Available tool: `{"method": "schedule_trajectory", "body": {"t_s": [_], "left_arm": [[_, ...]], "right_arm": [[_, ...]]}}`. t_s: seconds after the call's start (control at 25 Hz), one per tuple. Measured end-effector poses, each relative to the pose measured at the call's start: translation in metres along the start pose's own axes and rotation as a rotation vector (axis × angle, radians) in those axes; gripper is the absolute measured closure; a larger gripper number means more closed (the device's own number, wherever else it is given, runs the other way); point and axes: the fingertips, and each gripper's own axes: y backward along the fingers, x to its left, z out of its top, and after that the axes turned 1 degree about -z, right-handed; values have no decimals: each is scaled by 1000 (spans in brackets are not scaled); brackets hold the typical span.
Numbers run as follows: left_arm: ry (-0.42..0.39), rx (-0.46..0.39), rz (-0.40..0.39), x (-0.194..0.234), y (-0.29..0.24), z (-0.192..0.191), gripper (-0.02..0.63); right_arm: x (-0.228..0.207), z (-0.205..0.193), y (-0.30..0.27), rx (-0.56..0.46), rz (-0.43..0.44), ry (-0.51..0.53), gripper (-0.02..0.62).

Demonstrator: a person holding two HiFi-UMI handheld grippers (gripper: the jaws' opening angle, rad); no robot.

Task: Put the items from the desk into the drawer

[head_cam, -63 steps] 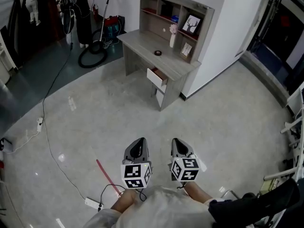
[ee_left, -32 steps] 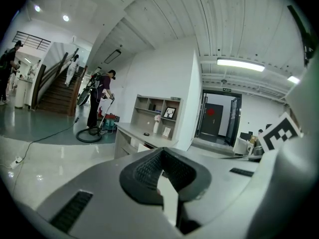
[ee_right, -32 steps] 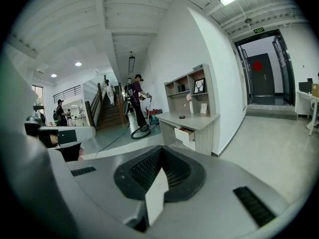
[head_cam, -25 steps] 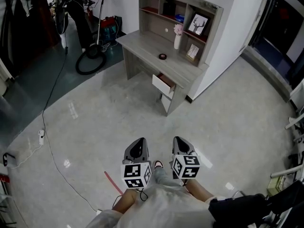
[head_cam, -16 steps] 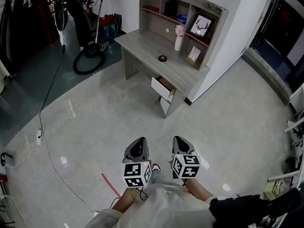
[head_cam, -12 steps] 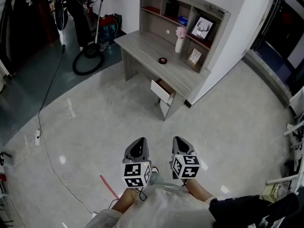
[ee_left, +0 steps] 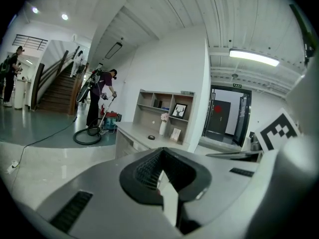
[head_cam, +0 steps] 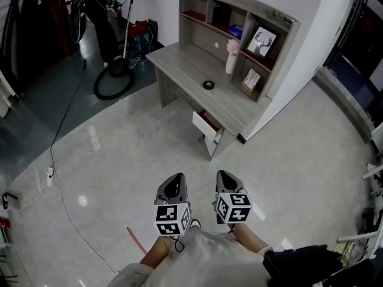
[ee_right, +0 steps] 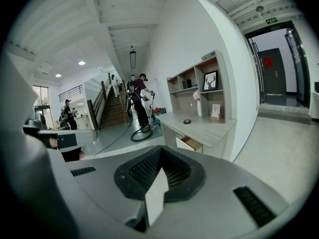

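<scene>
The left gripper and right gripper held their jaws together, empty, well apart from the grey wooden table and its part-open white-fronted drawer.

The grey wooden desk carries a shelf hutch along its back edge. On the desk top, a small dark round item lies near the middle, a white vase of pink flowers stands upright toward the back, and a small card leans at the hutch's foot. The white-fronted drawer under the desk's front edge is pulled partly open, showing a reddish-brown inside.
</scene>
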Motion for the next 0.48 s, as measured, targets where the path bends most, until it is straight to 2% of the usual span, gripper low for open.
{"method": "schedule_trajectory", "body": {"t_s": [0.48], "left_arm": [[-17,-3,9,3,-65,19,609]], "right_arm": [[-33,21,-47,9,15,-10,597]]}}
